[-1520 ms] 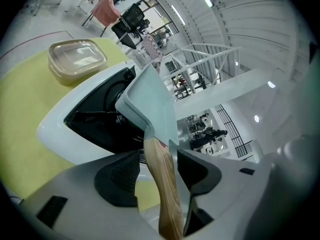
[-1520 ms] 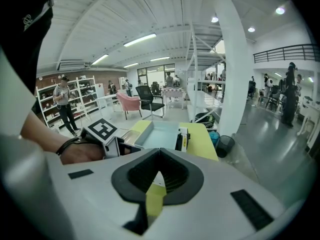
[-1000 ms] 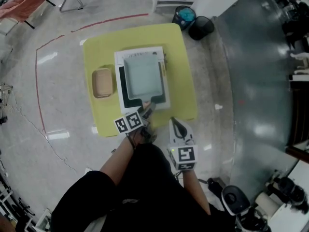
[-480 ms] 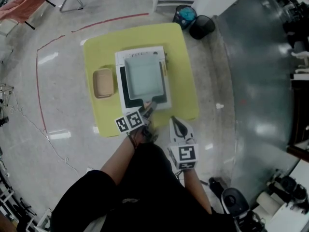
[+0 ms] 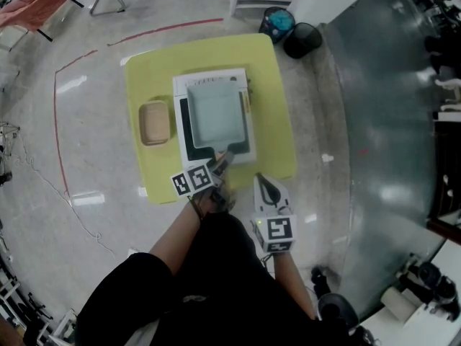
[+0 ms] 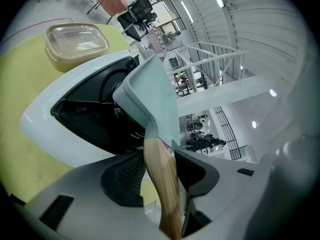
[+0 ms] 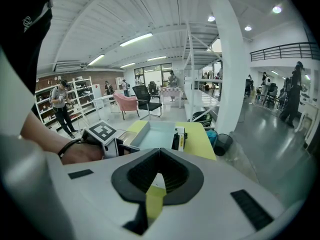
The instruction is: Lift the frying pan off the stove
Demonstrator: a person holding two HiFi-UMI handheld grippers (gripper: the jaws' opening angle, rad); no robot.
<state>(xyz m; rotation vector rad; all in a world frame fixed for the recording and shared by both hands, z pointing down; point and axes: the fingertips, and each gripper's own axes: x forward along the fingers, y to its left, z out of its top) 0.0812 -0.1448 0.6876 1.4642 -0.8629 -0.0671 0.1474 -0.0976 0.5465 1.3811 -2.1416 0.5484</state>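
Observation:
A pale square frying pan (image 5: 215,114) sits on a white portable stove (image 5: 178,121) on the yellow table (image 5: 274,92). Its wooden handle (image 5: 222,158) points toward me. My left gripper (image 5: 218,166) is at the handle, and in the left gripper view the handle (image 6: 162,184) lies between its jaws, which are closing; I see no firm press from the pads. The pan (image 6: 150,91) still rests on the stove (image 6: 50,129). My right gripper (image 5: 261,182) hovers shut off the table's near edge, holding nothing. From the right gripper (image 7: 157,184) view the pan (image 7: 155,133) lies ahead.
A tan lidded container (image 5: 153,122) stands left of the stove, also seen as the container (image 6: 77,44) in the left gripper view. Two round bins (image 5: 288,31) stand on the floor beyond the table's far right corner. Bare yellow tabletop shows right of the stove.
Hardly anything has shifted in the head view; both grippers and the pan stay where they were.

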